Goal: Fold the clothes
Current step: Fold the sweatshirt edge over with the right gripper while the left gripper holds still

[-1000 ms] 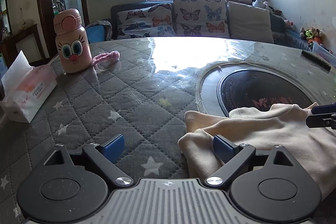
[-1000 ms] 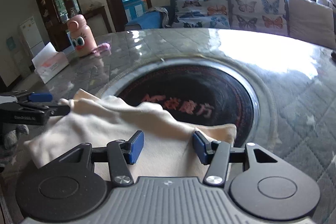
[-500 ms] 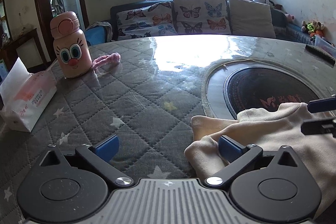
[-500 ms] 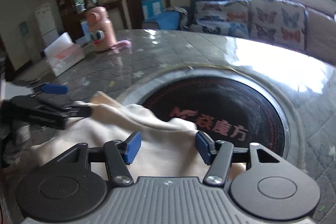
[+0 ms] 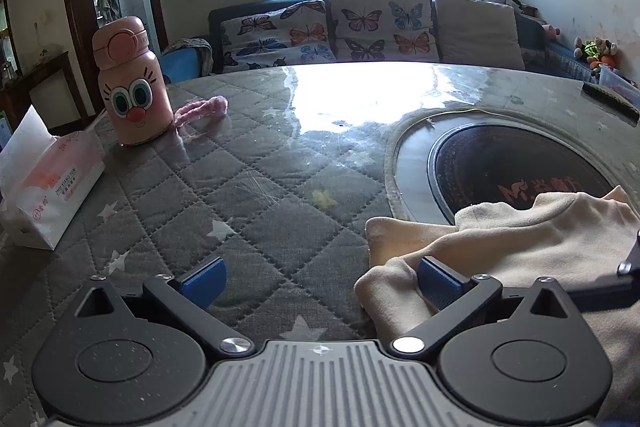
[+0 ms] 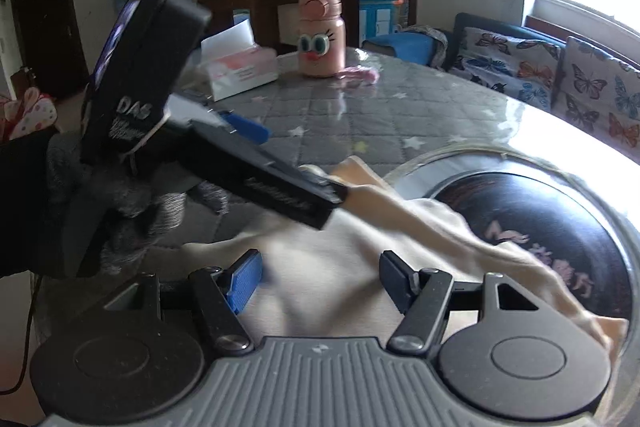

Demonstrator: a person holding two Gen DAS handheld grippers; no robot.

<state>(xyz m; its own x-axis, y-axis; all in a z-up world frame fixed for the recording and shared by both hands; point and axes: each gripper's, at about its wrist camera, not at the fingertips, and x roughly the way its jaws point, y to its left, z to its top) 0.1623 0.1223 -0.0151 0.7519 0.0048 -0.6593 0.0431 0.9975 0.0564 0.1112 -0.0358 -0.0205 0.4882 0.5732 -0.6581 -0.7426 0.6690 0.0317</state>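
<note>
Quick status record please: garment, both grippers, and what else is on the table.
garment: cream garment, loosely bunched, partly over the dark round inset
left gripper: open wide, one pad at the garment's edge, not pinching
right gripper: jaws just opening, cloth below, nothing gripped
table: grey quilted star cover
other items: pink bottle, tissue pack

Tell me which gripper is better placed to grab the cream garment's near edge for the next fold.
Left, probably. The left gripper stands wide open with one pad against the cream garment at its bunched edge. The right gripper, jaws just opening, hovers over the flat middle.
</note>
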